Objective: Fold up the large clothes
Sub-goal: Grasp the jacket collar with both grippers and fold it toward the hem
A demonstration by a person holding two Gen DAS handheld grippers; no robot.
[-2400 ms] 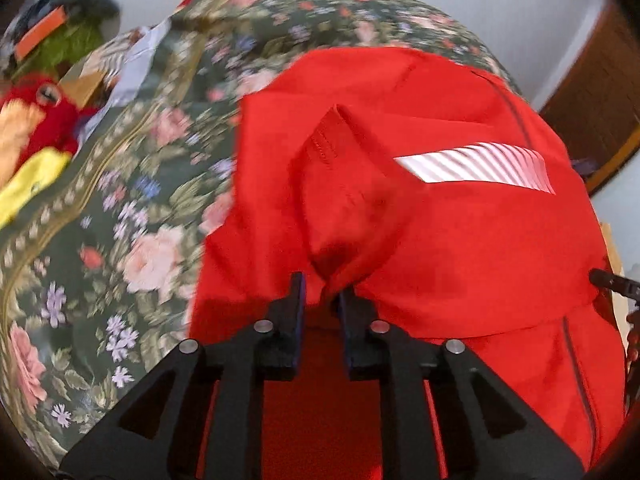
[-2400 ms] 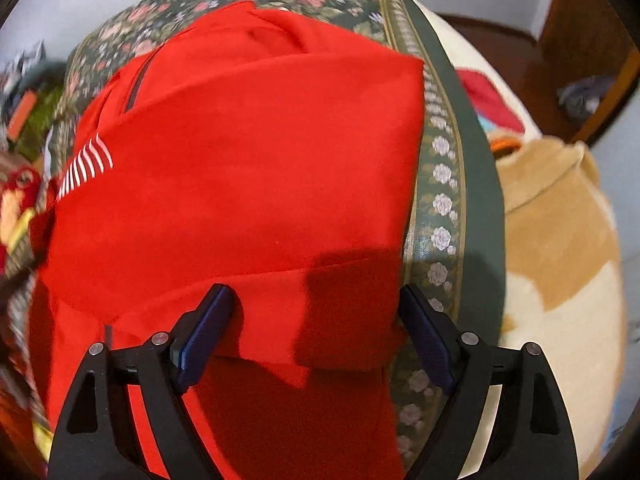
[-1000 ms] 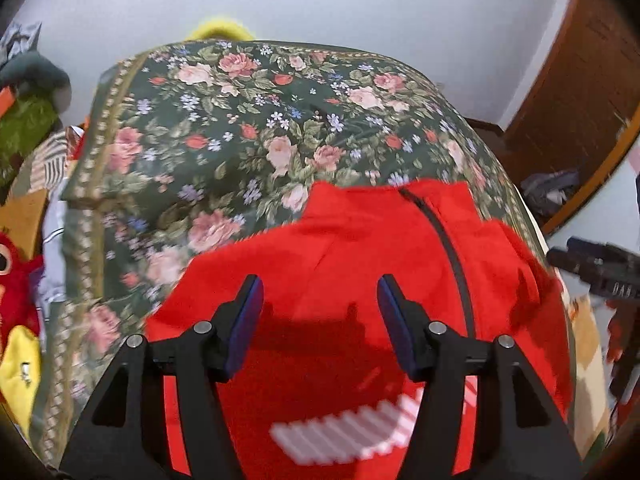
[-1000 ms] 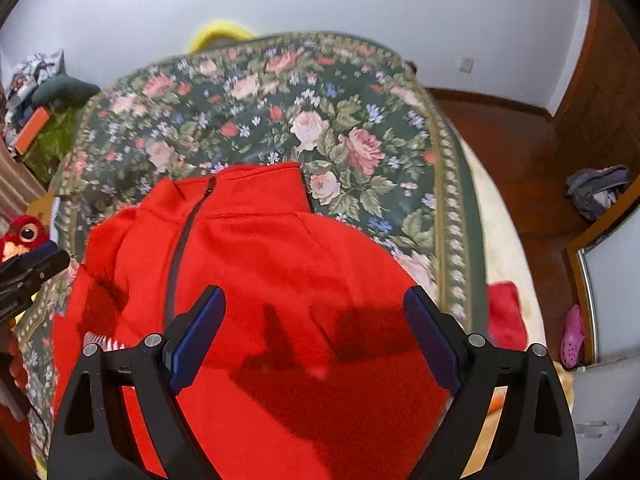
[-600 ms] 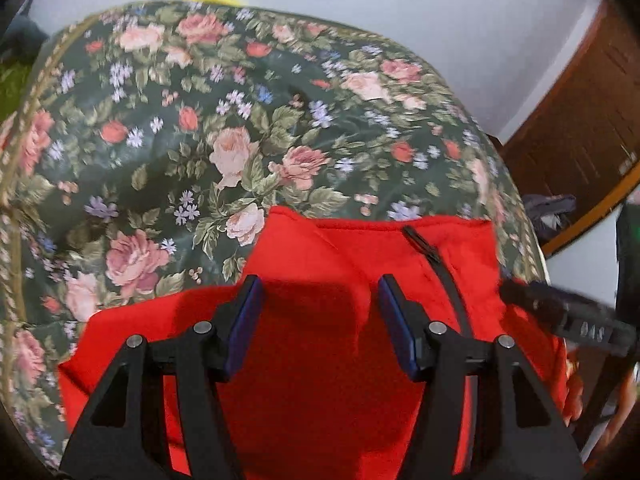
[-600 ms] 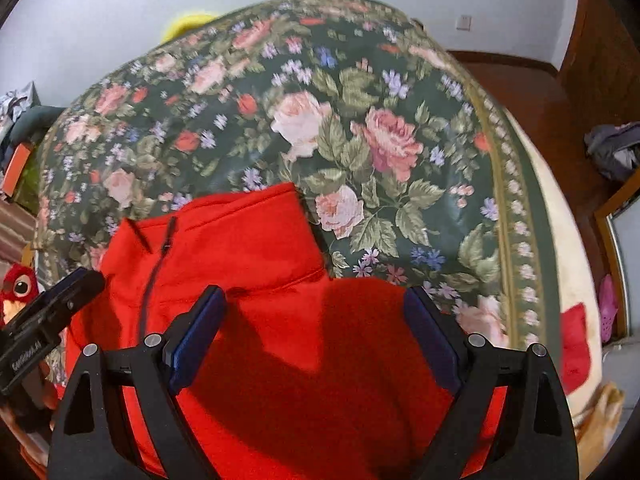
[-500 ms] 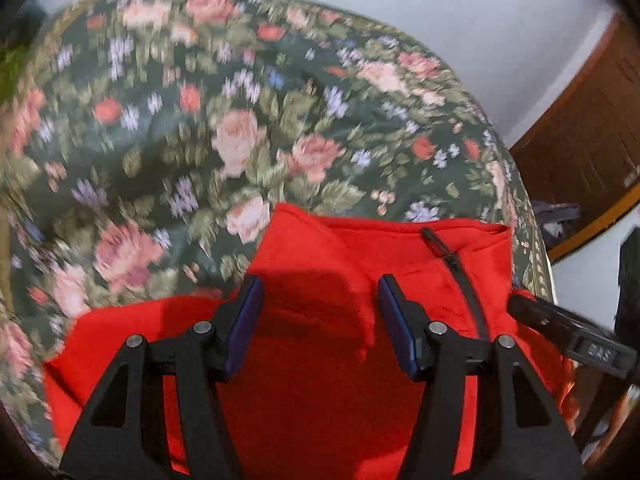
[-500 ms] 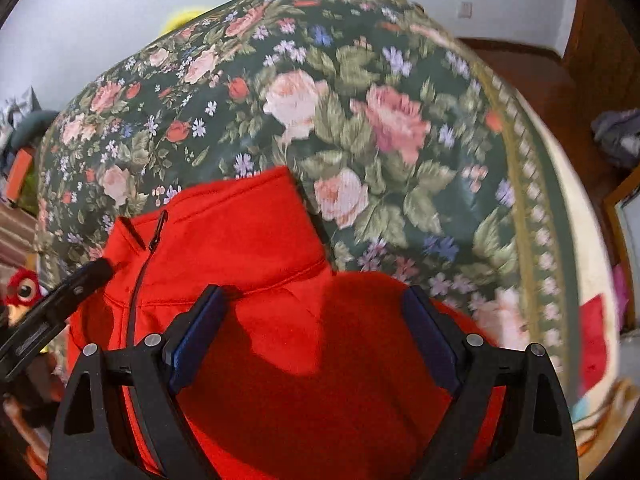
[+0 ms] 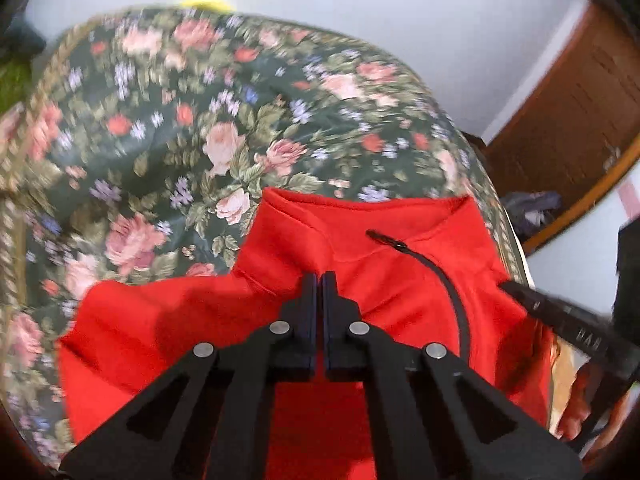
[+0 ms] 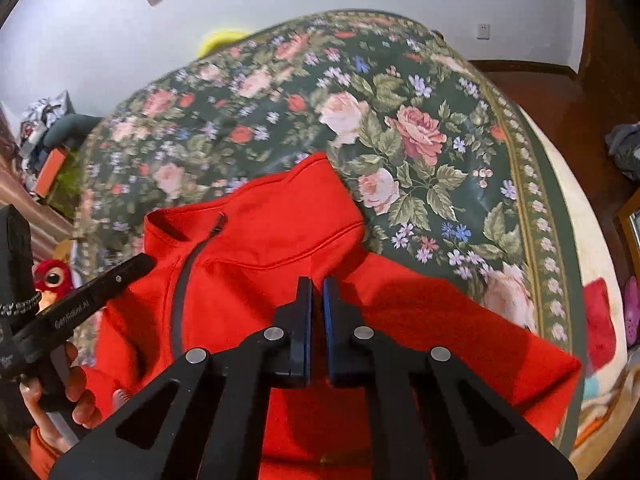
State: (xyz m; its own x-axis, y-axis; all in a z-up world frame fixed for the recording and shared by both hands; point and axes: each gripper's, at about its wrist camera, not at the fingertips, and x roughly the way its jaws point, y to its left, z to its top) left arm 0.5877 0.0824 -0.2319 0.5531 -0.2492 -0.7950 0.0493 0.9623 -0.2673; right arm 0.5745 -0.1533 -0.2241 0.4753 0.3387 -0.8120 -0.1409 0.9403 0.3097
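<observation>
Red jacket (image 9: 400, 292): matt, soft fleece-like cloth with a dark zipper (image 9: 448, 280). Floral bedspread (image 10: 420, 128): smooth cloth with slight sheen. Left gripper (image 9: 319, 280) and right gripper (image 10: 316, 286): matt black plastic, bright metal pins

Soft, even indoor light; the floral bedspread (image 9: 168, 152) smears with motion blur in the left view. Fisheye bending and dark corners frame both views.

Jacket (image 9: 400, 280) red, zip (image 9: 448, 280) dark grey. Bedspread (image 10: 420, 128) dark green, pink and red roses, small blue flowers, gold border. Grippers black, pads (image 10: 327, 312) blue. Plush toy (image 10: 50, 276) red. Wall (image 9: 360, 8) white.
</observation>
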